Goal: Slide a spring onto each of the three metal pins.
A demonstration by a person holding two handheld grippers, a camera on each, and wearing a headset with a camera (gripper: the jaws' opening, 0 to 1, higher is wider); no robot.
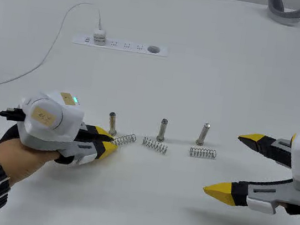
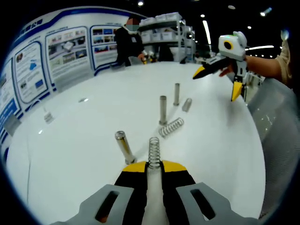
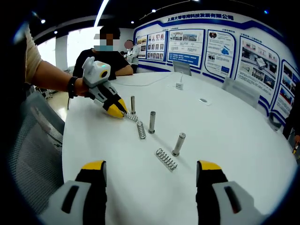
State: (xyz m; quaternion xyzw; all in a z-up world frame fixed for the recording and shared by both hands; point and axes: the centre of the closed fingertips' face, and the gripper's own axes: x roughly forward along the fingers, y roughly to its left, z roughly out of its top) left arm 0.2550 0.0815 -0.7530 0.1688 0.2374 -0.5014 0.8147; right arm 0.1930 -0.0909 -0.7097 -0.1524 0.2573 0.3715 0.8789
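Observation:
Three metal pins stand upright in a row on the white table: the left pin (image 1: pixel 112 123), middle pin (image 1: pixel 162 129) and right pin (image 1: pixel 203 133). A spring lies in front of the middle pin (image 1: pixel 155 144) and another in front of the right pin (image 1: pixel 203 152). My left gripper (image 1: pixel 108 141) is shut on the near end of the left spring (image 1: pixel 125 139), just beside the left pin (image 2: pixel 123 146); that spring (image 2: pixel 153 152) sticks out from its yellow tips. My right gripper (image 1: pixel 232 164) hangs open, right of the right spring (image 3: pixel 166 159), holding nothing.
A white power strip (image 1: pixel 120 44) with a plugged cable lies farther back on the table. A grey curved object (image 1: pixel 287 11) sits at the far right edge. People are at the far side of the table in the gripper views.

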